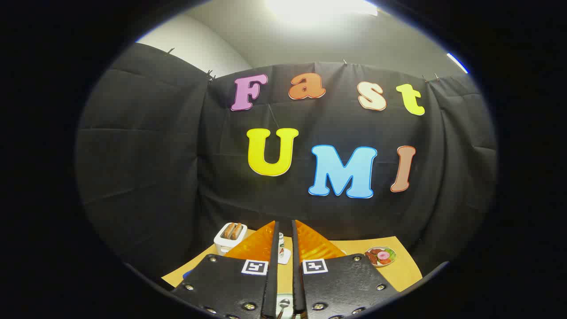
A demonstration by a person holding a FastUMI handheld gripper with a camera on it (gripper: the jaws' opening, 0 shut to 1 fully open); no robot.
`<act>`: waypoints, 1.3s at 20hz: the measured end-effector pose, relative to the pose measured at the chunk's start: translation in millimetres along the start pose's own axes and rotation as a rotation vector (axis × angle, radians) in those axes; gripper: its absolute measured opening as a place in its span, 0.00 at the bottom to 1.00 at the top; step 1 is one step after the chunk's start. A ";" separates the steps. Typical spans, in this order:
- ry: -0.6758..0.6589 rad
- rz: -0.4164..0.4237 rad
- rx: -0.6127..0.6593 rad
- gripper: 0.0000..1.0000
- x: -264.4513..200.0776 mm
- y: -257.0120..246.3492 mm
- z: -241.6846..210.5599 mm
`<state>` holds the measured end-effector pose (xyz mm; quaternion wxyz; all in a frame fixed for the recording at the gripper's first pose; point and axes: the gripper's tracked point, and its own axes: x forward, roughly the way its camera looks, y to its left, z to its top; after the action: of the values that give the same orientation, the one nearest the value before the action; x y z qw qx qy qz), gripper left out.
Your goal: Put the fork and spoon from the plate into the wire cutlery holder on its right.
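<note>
spoon (283,305) — between nearly closed tongs (283,239)

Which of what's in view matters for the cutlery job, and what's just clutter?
Job: spoon, seen down the narrow gap between the fingers; gripper, fingers nearly together, grip unclear.
Lying about: toaster with bread, beyond the fingers; small bottle just ahead of them; plate of food; table.

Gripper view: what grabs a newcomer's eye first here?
The gripper, its fingers close together with a narrow gap, pointing over a tan table. Low in that gap sits a spoon; whether the fingers press it is unclear. Beyond the fingers: a white toaster holding bread on one side, a plate of food on the other.
</note>
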<state>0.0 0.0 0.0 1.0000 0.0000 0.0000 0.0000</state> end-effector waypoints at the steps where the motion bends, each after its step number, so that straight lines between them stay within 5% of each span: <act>1: 0.003 0.001 0.001 0.14 0.9 -0.6 -1.6; 16: 0.088 -0.036 0.028 0.14 17.6 -2.4 -40.2; 26: 0.439 -0.108 0.078 0.14 44.3 -14.2 -191.2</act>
<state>44.3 -14.2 -191.2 0.9738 0.0385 0.2176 -0.0538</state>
